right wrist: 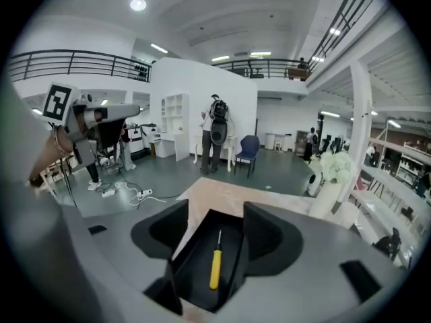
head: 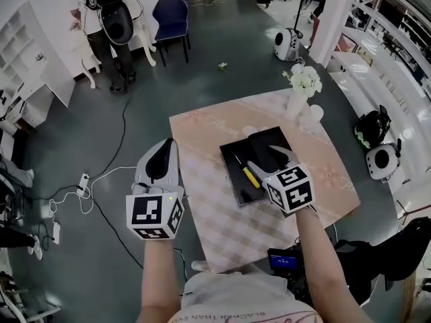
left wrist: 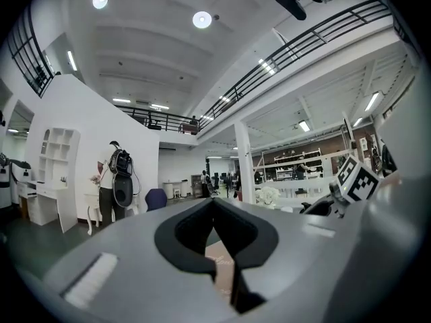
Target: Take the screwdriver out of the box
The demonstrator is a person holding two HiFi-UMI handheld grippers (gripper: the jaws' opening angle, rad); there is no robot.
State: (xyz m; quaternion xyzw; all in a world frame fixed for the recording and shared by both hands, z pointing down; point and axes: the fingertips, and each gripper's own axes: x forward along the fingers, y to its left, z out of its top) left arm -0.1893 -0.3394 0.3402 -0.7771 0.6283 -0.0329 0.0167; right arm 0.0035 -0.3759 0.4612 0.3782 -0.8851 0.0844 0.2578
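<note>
right hand-held gripper [right wrist: 215, 222]: grey jaws wide apart, empty, over slim yellow-handled screwdriver [right wrist: 215, 266] | box [head: 232, 180]: shallow, black, rectangular | left hand-held gripper [left wrist: 215, 207]: closed, empty | counter [head: 215, 214]: pink checked cloth

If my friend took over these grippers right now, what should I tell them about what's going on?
Left gripper: shut, empty, off the left edge of the pink checked table in the head view.
Right gripper: open, empty, above the open black box, with the screwdriver framed between its jaws.
Yellow-handled screwdriver: lying flat inside the box, untouched.
Done: the box is open.
Left: lower the right gripper, close on the handle, lift the screwdriver out.
</note>
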